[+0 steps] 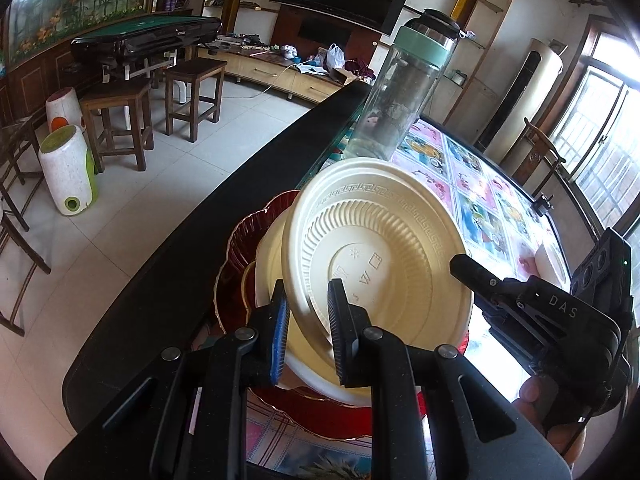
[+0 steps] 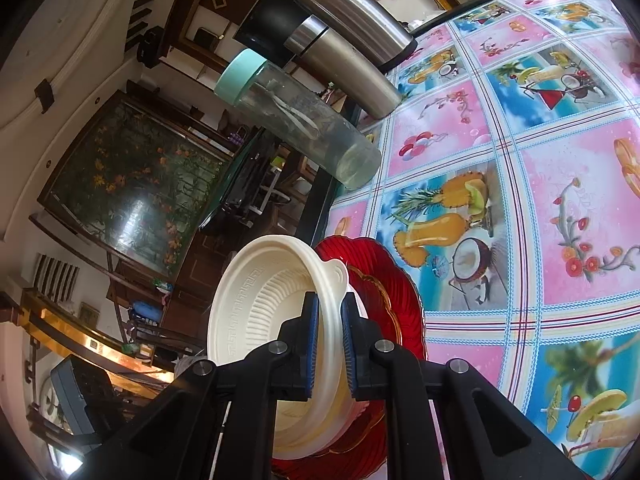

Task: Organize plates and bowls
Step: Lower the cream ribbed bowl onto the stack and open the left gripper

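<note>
Left wrist view shows both grippers nipped nearly shut on the ribbed cream plastic bowl's rim, tilting it over a scalloped red glass plate.

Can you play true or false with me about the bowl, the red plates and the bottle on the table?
1. Both grippers pinch the same cream bowl. True: the left gripper and the right gripper each clamp its rim.
2. The cream bowl lies flat on the table. False: it is tilted up on its edge over the red plates.
3. The clear bottle has a mint green band at its top. True.
4. The tablecloth is plain white. False: it has pink and blue squares with fruit and drinks.
5. The red plates are stacked on top of the cream bowl. False: they sit underneath it.
</note>
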